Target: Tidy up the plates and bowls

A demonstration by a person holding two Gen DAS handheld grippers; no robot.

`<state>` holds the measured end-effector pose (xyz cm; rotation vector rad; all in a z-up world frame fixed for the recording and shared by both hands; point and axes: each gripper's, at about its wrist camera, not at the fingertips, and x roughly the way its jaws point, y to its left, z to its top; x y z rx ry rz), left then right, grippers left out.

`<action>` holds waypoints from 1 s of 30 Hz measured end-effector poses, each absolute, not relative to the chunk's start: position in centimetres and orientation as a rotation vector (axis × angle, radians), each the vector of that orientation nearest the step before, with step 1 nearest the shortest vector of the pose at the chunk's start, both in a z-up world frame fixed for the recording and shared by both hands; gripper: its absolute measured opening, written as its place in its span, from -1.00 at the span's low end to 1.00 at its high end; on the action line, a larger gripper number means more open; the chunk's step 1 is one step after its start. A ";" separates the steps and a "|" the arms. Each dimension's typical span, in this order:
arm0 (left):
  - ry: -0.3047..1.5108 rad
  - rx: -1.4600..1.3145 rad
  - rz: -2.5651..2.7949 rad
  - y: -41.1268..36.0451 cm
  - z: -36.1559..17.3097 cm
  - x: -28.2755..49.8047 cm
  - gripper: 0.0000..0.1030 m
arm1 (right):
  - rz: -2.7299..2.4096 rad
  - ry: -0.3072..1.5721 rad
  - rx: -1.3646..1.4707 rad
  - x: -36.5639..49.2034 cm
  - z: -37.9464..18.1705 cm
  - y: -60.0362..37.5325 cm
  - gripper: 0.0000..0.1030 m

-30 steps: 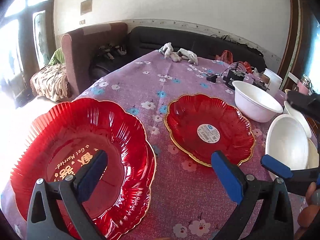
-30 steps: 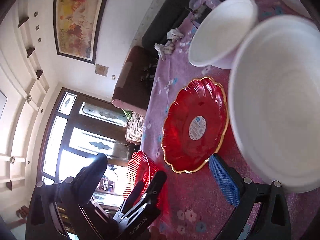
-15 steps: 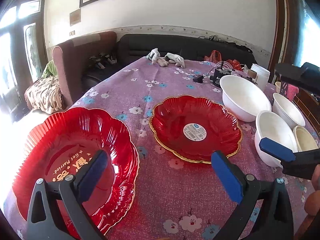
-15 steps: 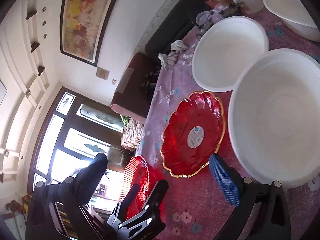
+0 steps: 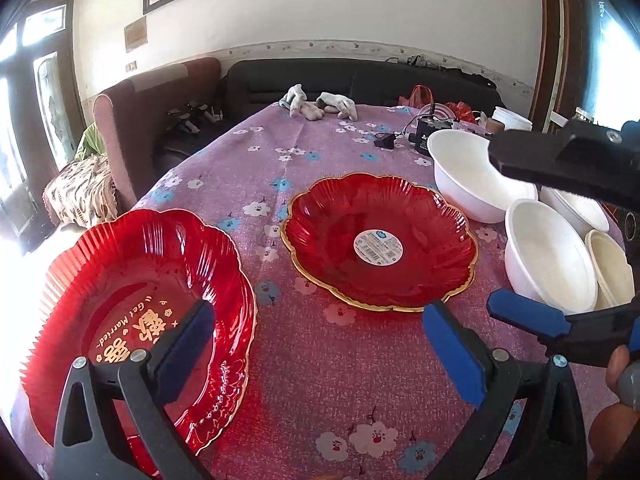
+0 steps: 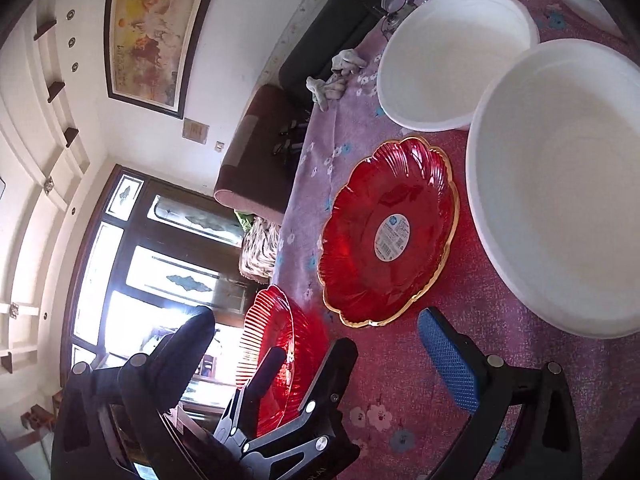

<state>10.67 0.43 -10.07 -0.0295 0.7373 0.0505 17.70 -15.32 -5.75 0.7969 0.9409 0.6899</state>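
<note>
A ribbed red plate [image 5: 132,304] with gold "Get Married" lettering lies at the near left of the table. My left gripper [image 5: 318,344] hangs open above its right edge, holding nothing. A gold-rimmed red plate [image 5: 380,240] with a round sticker sits mid-table. To its right stand a large white bowl [image 5: 468,176], a second white bowl [image 5: 548,256], a third [image 5: 576,208] behind it and a cream bowl [image 5: 608,264]. My right gripper [image 5: 494,230], rolled on its side, is open with nothing in it, level with the second bowl [image 6: 560,184]; the gold-rimmed plate [image 6: 388,232] lies ahead.
The table wears a purple flowered cloth [image 5: 320,380]. Work gloves [image 5: 320,106] and a black charger with cables [image 5: 428,136] lie at the far end. A maroon armchair [image 5: 152,120] and a dark sofa [image 5: 360,80] stand behind. A hand [image 5: 616,392] holds the right gripper.
Both grippers have drawn back a little from the dishes. The right gripper's upper finger now reaches further into the left wrist view. Nothing was gripped or moved.
</note>
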 end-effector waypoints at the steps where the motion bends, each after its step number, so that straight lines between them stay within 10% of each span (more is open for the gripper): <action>1: 0.745 -0.029 0.051 0.4 -10.2 10.8 1.00 | 0.684 0.945 0.801 17.8 -5.9 -15.4 1.00; 24: 0.876 -0.115 0.086 3.5 -11.9 12.3 1.00 | 0.351 0.923 0.816 21.6 -7.9 -14.5 0.88; 30: 0.877 -0.229 0.012 4.7 -11.4 12.1 1.00 | 0.231 0.957 0.735 21.8 -8.8 -15.5 -0.80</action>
